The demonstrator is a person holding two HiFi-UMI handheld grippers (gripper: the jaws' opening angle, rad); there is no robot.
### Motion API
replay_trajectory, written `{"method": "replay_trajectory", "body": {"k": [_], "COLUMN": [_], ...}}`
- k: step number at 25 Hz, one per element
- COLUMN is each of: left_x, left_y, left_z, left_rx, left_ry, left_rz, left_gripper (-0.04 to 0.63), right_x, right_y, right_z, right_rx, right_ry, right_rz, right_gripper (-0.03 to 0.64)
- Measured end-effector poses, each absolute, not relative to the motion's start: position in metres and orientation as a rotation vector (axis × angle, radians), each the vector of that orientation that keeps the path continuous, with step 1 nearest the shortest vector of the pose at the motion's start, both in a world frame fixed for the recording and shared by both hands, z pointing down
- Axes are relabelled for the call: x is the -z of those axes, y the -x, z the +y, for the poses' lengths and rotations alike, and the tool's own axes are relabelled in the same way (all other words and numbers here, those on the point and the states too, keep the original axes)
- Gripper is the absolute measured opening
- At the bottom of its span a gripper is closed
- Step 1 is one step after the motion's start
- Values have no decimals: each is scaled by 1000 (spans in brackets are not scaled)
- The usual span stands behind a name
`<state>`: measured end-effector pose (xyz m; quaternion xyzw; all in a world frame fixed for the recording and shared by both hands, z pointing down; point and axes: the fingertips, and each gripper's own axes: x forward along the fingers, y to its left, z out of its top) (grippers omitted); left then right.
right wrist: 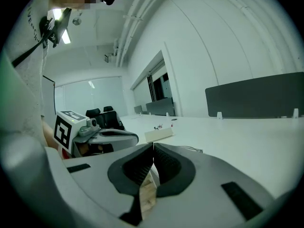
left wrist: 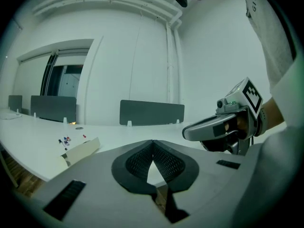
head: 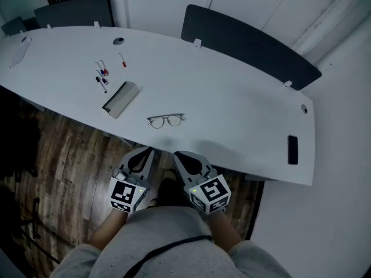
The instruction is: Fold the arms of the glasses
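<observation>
Glasses [head: 166,120] lie on the counter [head: 232,91] near its edge; left tool [head: 145,152] and right tool [head: 179,154] both closed, empty, just off it

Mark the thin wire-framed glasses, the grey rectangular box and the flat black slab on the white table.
thin wire-framed glasses [head: 164,120], head view, on the bridge between the lenses.
grey rectangular box [head: 120,99], head view, middle of its top face.
flat black slab [head: 293,149], head view, its centre.
</observation>
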<state>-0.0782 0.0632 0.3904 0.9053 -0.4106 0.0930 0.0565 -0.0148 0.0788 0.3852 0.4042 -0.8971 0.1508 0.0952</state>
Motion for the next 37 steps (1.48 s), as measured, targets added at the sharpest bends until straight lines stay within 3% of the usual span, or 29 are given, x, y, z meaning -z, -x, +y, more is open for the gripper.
{"method": "replay_trajectory", "body": {"k": [17,37], "left_x": [-373,-352], "left_y": [107,132], "left_z": [168,209], "left_rx": [-195,-105], "left_ry": [-2782,-2789], "left_rz": [-1228,-1246], "left_gripper": [15,15], "right_x": [-368,-347], "right_y": [53,82], "right_z": [191,232], "right_rx": [-395,-336], "right_ry": [-1259,-1249], "right_rz": [-2675,-2693], "right_gripper": [20,20]}}
